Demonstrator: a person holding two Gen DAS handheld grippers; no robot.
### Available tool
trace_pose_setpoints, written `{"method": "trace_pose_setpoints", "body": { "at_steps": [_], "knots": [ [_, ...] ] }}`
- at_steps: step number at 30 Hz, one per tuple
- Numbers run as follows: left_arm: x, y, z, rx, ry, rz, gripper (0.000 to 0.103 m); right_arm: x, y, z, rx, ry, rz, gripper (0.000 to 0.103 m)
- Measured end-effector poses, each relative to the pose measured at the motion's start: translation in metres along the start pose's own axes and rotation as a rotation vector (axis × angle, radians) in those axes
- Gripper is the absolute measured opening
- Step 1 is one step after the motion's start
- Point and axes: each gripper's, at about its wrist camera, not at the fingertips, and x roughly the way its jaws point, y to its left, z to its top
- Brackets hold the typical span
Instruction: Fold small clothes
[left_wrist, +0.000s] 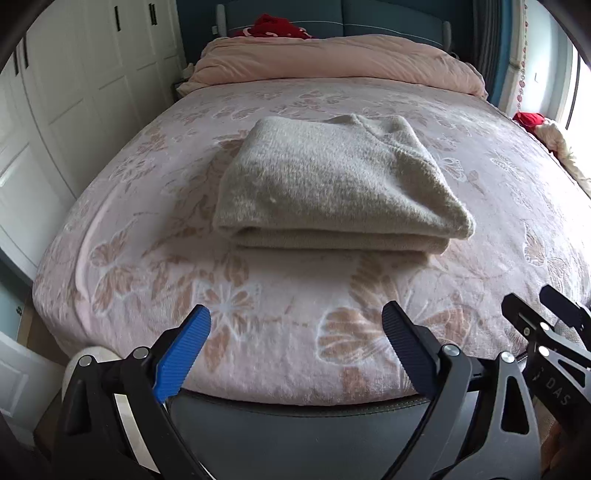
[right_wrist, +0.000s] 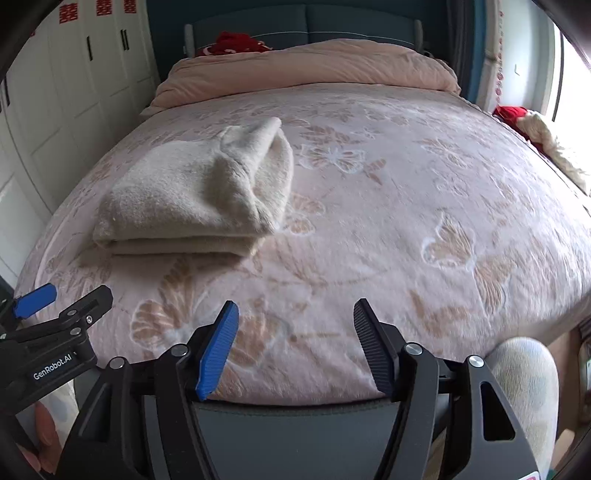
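A beige knitted garment (left_wrist: 332, 184) lies folded into a thick rectangular stack on the pink floral blanket (left_wrist: 258, 314), near the bed's middle; it also shows in the right wrist view (right_wrist: 192, 195) at left. My left gripper (left_wrist: 295, 325) is open and empty, above the bed's near edge, short of the garment. My right gripper (right_wrist: 295, 317) is open and empty too, beside the left one and to the right of the garment. Each gripper shows at the edge of the other's view.
A rolled pink duvet (left_wrist: 332, 62) lies across the head of the bed with red cloth (left_wrist: 273, 29) behind it. White wardrobe doors (left_wrist: 74, 92) stand on the left. More red and cream cloth (right_wrist: 532, 125) lies at the right edge by the window.
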Motion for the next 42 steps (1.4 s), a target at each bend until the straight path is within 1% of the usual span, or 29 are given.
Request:
{"method": "trace_pose_setpoints", "body": {
  "at_steps": [3,7,11,21,28,36,42],
  "knots": [
    [0.0,-0.001,-0.007,-0.012,-0.02,0.014,0.092,0.001,-0.001,-0.01,-0.001,-0.006,-0.015,0.068],
    [0.0,-0.003,-0.015,0.006,-0.059,0.043,0.092,0.005,0.0,-0.017,-0.009,-0.012,-0.009,0.069],
    [0.006,-0.001,-0.022,-0.003,-0.051,0.027,0.092,0.009,0.005,-0.02,-0.023,-0.015,-0.012,0.07],
    [0.011,0.0,-0.027,-0.009,-0.049,0.063,0.092,0.01,0.02,-0.026,-0.065,-0.03,-0.008,0.072],
    [0.013,-0.002,-0.029,0.005,-0.048,0.055,0.091,0.011,0.017,-0.026,-0.028,-0.03,-0.009,0.073],
    [0.01,-0.008,-0.03,0.024,-0.06,0.064,0.092,0.01,0.021,-0.026,-0.034,-0.031,-0.002,0.073],
    [0.009,-0.009,-0.03,0.024,-0.061,0.072,0.091,0.01,0.021,-0.026,-0.007,-0.029,-0.001,0.073]
  ]
}}
